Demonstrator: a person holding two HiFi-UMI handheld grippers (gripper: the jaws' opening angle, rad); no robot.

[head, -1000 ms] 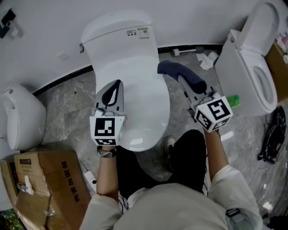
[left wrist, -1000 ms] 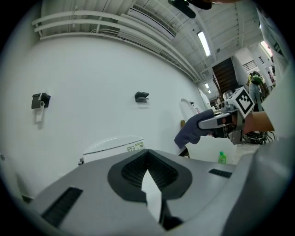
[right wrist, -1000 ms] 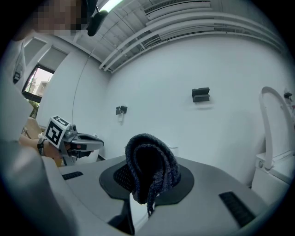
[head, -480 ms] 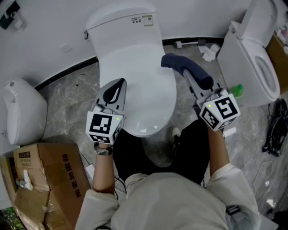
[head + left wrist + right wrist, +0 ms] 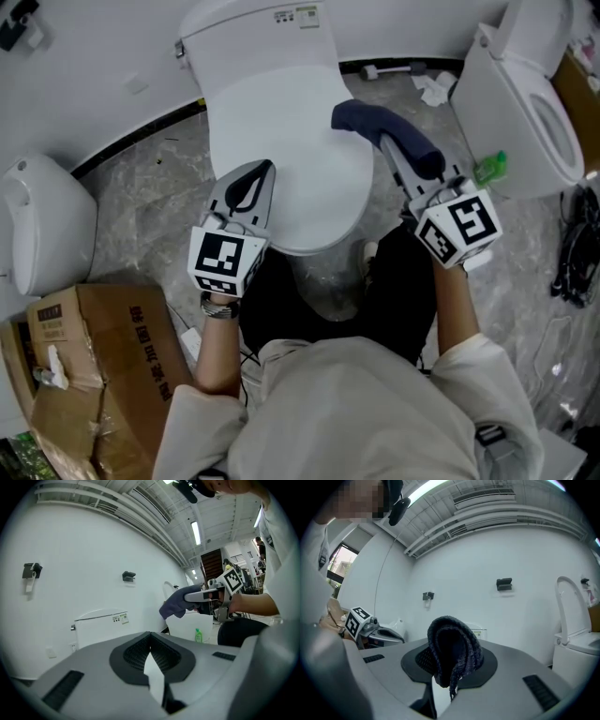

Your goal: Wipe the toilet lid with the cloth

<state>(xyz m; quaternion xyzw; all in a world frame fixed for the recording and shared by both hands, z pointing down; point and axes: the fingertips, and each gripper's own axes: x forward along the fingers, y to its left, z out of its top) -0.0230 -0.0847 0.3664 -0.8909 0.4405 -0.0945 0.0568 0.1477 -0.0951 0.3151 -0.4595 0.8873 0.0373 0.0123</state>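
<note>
"What is down on the floor (image 5: 141, 202)?"

"It is grey stone. A white toilet (image 5: 281, 122) stands at the top middle. Another toilet (image 5: 525, 103) stands at the upper right, with a green bottle (image 5: 491, 169) just beside it."

"And on the left?"

"A brown box (image 5: 103, 366) at the lower left. Black cables (image 5: 574, 253) lie at the right edge."

White wall (image 5: 84, 47), grey marbled floor (image 5: 141, 202), cardboard box (image 5: 103, 347), second toilet (image 5: 525, 112) at right.
</note>
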